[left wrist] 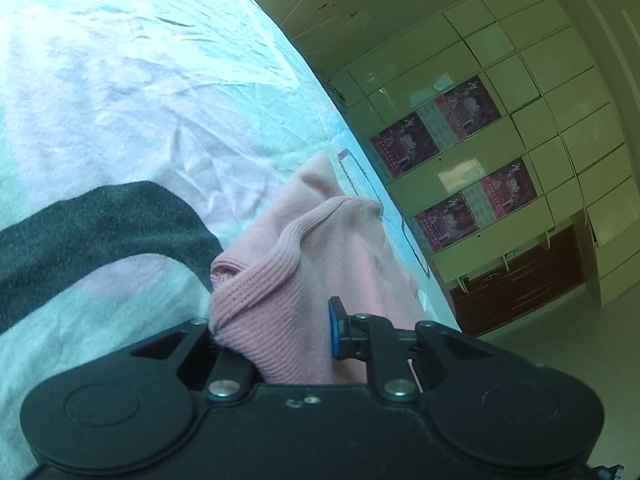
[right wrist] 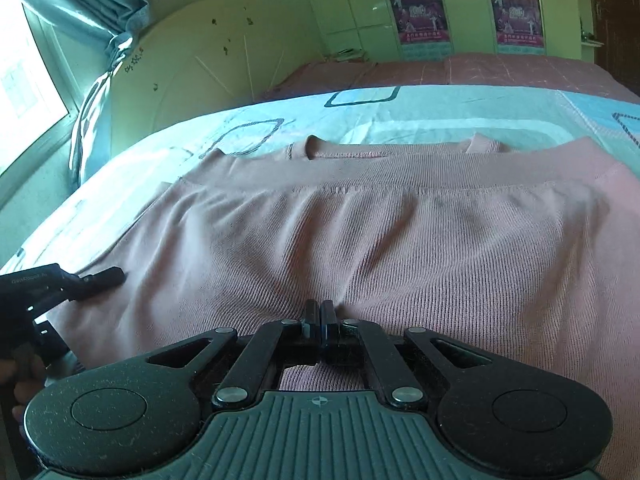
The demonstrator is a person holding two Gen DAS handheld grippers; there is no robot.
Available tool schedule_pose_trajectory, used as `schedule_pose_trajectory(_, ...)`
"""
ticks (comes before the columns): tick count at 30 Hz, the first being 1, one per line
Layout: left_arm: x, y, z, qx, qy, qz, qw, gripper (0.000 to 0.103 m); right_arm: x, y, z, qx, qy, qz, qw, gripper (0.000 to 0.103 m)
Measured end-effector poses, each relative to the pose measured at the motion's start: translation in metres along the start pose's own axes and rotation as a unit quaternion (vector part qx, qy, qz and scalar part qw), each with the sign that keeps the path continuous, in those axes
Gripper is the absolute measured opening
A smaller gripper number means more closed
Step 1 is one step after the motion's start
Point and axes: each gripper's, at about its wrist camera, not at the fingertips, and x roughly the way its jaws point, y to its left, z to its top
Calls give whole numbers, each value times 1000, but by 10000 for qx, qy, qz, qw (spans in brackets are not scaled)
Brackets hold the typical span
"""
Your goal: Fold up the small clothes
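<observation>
Right wrist view: both tools, right tool (right wrist: 321,312) and left tool (right wrist: 100,276), pinch the pink garment (right wrist: 360,220).

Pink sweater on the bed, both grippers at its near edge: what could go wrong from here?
The left gripper holds a thick bunch of the pink sweater, so layers may drag unevenly. The right gripper is shut on a thin pinch that could slip. The sweater also lies close to the bed edge.

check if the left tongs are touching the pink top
Touching. In the left wrist view the pink top is bunched between the left tongs, its ribbed fabric pressed against the blue pad.
</observation>
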Motion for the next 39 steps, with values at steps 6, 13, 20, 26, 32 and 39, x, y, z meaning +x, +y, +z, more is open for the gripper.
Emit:
schedule_pose_trajectory(6, -16, -72, -8, 1242, -30, -161, 9921, 8, -1, -6, 1, -14, 36, 129, 9999, 0)
schedule_pose_trajectory(13, -16, -203, -76, 2894, 472, -463, 9549, 8, -93, -75, 14, 1071, -928, 143, 9898, 0)
schedule_pose_trajectory(20, 44, -278, -218, 3985, 2357, -672, 8838, 38, -191, -185, 7, 2005, -1435, -140, 9690, 1)
schedule_pose_trajectory(26, 12, -280, -221, 4192, 2061, -750, 8810, 41, -231, -226, -10, 2315, -1375, 108, 9630, 77)
schedule_pose_trajectory(32, 24, -252, -153, 4153, 1384, 159, 8990, 38, -191, -206, -15, 2289, -642, 824, 9678, 54)
schedule_pose_trajectory(39, 36, -218, -141, 3989, 1646, 433, 9010, 38, -149, -198, -19, 2309, -37, 919, 9686, 54)
